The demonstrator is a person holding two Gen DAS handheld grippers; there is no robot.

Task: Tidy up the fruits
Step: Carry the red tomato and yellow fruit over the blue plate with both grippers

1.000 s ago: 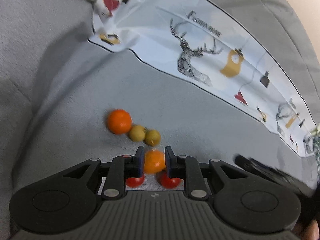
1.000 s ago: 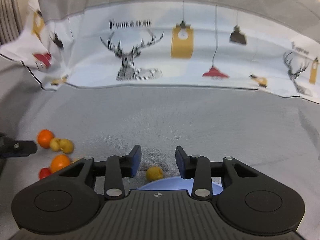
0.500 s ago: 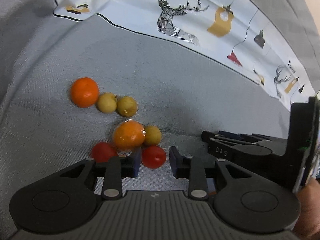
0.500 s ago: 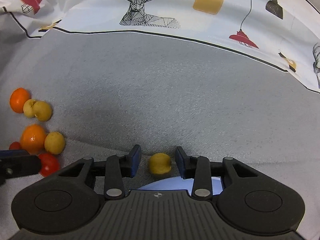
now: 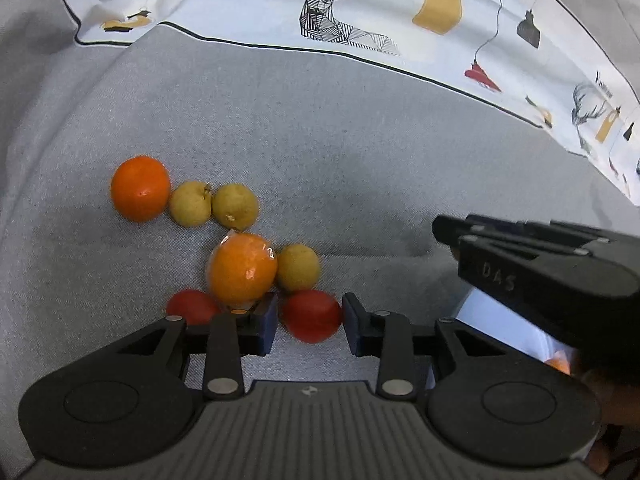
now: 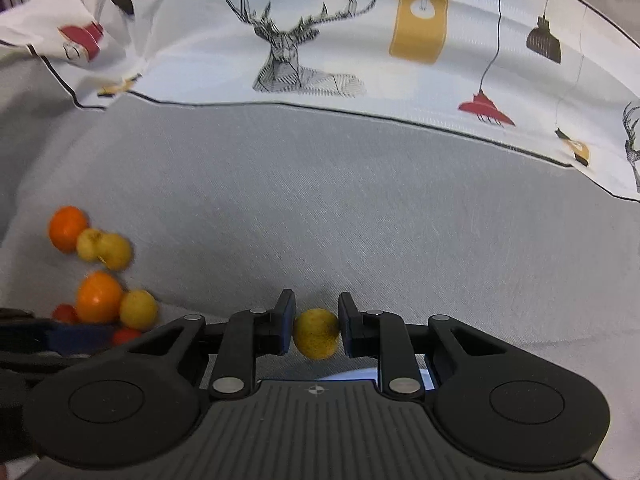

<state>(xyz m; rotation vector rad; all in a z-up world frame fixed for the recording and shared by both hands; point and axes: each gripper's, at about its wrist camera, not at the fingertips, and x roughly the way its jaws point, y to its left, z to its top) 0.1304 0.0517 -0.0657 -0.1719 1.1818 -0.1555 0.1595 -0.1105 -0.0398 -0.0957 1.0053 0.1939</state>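
Note:
On the grey cloth lies a cluster of fruit: a bare orange (image 5: 140, 188), a film-wrapped orange (image 5: 243, 268), three small yellow fruits (image 5: 235, 210) and two red tomatoes. One tomato (image 5: 312, 314) sits between the tips of my left gripper (image 5: 309, 328), whose pads stand just clear of it. The other tomato (image 5: 192, 306) is half hidden behind its left finger. Further right, a lone yellow fruit (image 6: 316, 338) rests between the pads of my right gripper (image 6: 316, 328). Its jaws are closing, and both pads touch the fruit's sides.
A pale blue plate (image 5: 508, 328) lies under the right gripper (image 5: 450, 236), with something orange on it. A white printed cloth (image 6: 320, 40) with deer and lamps covers the far side. The fruit cluster (image 6: 100, 296) lies left of the right gripper.
My left gripper let go of the wrapped orange, opened and shifted right onto the tomato. My right gripper sank over the lone yellow fruit and narrowed until its pads met it.

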